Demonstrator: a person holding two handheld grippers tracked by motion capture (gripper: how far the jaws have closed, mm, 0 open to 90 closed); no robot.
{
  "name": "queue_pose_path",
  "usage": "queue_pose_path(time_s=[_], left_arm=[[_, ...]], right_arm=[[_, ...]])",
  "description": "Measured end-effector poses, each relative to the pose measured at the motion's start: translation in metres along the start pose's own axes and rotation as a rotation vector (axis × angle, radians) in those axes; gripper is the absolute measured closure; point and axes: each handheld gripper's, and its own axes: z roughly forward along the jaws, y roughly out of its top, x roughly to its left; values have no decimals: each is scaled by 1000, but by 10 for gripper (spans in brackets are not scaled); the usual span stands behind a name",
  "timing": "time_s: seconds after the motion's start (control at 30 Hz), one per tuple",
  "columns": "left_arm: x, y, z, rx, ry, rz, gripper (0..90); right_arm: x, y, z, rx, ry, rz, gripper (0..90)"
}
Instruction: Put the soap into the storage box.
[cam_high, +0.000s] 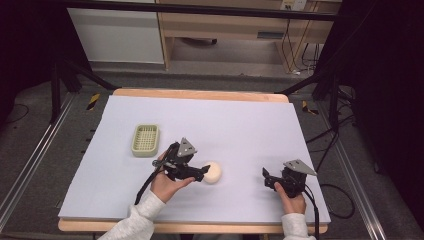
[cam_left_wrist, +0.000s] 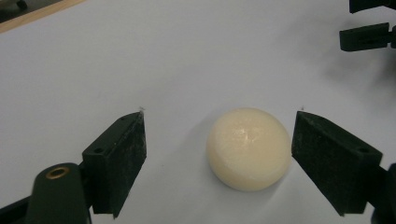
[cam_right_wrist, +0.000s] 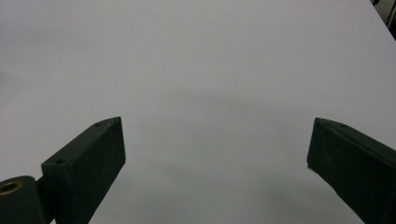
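Lavender-white sheeting covers the table (cam_high: 240, 120), with a pale green basket (cam_high: 145, 139) lying empty near its left side and a cream, dome-shaped soap bar (cam_left_wrist: 247, 148) resting flat on the sheet near the middle. Left gripper (cam_left_wrist: 219, 158) has its jaws spread wide around the bar, one pad all but touching it and the other well apart, holding nothing; right gripper (cam_right_wrist: 217, 163) hangs wide open over bare sheet, apart from the work. Risk, in my judgement: closing off-centre could push the smooth, rounded bar sideways or squeeze it out of the pads.
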Motion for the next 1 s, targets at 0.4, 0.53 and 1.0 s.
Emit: queue_pose_path(time_s=[0.4,0.53,1.0], left_arm=[[-12,2,14,20,-21,12,169],[-14,1,19,35,-23,15,164],[-16,-2,32,86,-27,25,145]], right_arm=[[0,0,0,2,2,-2,47],[0,0,0,2,3,-3,46],[0,0,0,2,3,-2,45]])
